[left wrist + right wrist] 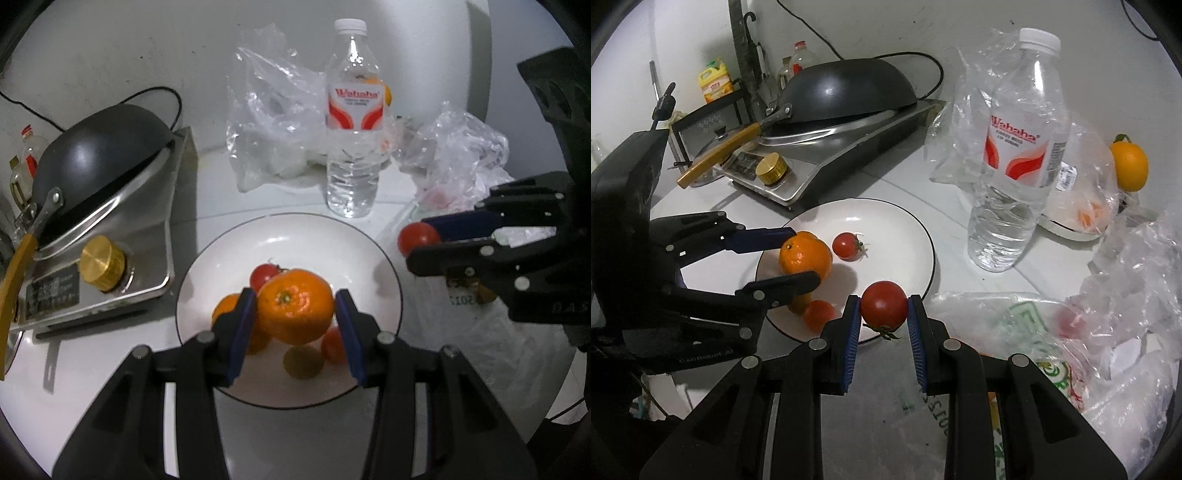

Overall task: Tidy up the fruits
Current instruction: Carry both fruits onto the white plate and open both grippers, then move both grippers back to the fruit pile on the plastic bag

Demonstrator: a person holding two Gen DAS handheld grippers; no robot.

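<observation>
Filling left gripper (295,314): orange (294,306)

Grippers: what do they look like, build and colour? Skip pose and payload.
Both match. The left gripper and right gripper are matte black plastic linkage frames with round silver pivot pins, and blue ridged pads line the inner faces of the fingers. Faint embossed lettering runs along the left body in the right wrist view. No cables or sleeves visible.

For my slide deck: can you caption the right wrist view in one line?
Right tongs grip a tomato at the plate rim while left tongs hold an orange above it.
</observation>
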